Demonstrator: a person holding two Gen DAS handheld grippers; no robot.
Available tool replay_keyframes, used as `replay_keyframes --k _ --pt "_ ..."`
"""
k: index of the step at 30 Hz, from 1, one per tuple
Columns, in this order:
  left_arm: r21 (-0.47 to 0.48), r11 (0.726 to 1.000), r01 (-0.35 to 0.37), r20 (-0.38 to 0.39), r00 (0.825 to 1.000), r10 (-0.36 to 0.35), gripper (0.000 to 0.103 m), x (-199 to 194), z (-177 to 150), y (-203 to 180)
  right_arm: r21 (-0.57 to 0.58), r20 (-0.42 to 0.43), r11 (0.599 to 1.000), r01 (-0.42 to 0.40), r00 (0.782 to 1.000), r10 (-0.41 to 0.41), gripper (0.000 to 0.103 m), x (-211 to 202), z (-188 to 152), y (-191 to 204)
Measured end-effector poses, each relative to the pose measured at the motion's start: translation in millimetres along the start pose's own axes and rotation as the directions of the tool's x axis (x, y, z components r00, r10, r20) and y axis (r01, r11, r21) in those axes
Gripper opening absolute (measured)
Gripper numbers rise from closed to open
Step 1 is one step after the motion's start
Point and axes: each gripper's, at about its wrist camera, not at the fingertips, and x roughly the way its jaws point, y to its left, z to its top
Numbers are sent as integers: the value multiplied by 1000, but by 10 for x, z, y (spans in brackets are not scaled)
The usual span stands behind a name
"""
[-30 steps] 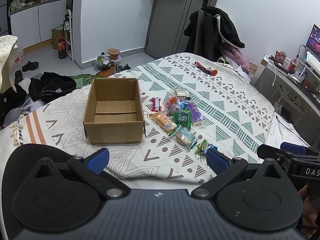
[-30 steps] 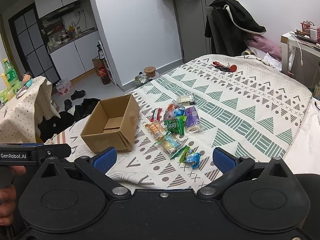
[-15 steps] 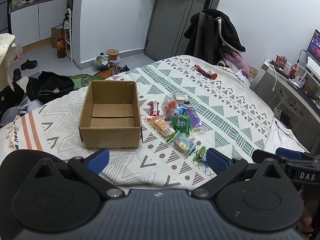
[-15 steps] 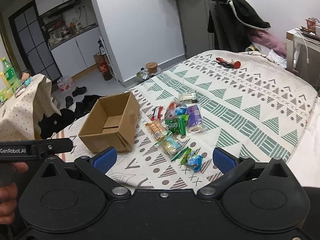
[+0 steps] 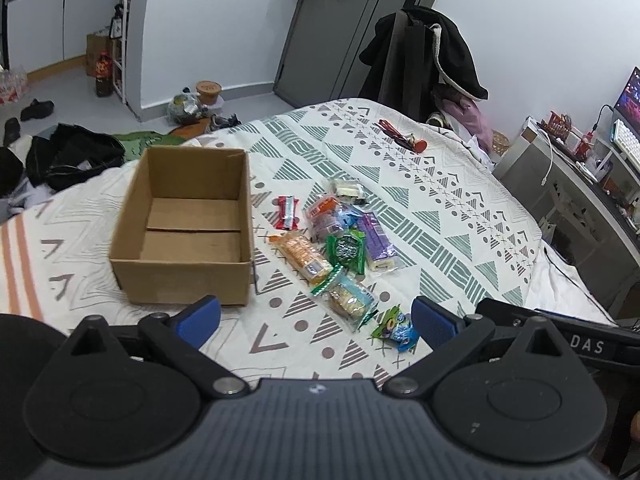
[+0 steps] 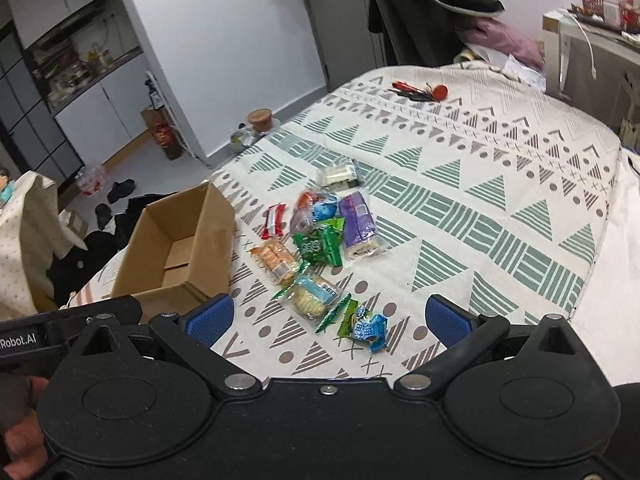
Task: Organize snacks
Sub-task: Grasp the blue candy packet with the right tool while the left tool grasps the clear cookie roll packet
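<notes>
Left wrist view shows the left gripper [image 5: 316, 316] low in the frame with its blue-padded fingers [image 5: 198, 314] spread wide apart and nothing between them, hanging above a bed cover [image 5: 440, 208] printed with green and grey triangles. An open cardboard box [image 5: 182, 276] sits left of centre, upright and empty, its flaps folded flat inside. Just to its right lies a loose cluster of snacks: a red wrapper [image 5: 288, 216] nearest the box, an orange cracker pack [image 5: 306, 256] below it, a green packet [image 5: 346, 250] partly over a purple bar [image 5: 378, 238], and a clear cracker pack [image 5: 352, 300] lower down. A small blue and green candy [image 5: 396, 326] lies closest to the gripper, just beside the right fingertip. Red-handled scissors [image 5: 402, 140] rest well apart near the top of the cover. Right wrist view shows the right gripper [image 6: 328, 318] likewise held wide open and empty, the blue candy [image 6: 370, 330] between its pads in the picture, the box [image 6: 180, 248] at left. A hand [image 6: 18, 440] grips the other tool at the lower left edge.
</notes>
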Motion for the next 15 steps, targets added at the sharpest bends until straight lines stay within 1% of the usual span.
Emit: replay_keyframes --k 6,11,15 --pt "4 1000 15 -15 1000 -14 100 266 57 -16 78 -45 997 0 999 4 103 220 88 -118" --pt "-30 999 37 -39 999 -38 100 484 101 15 152 -72 988 9 997 2 103 386 147 -225" --pt "-42 998 39 -55 998 -42 99 652 119 32 213 -89 977 25 996 -6 103 506 140 -281"
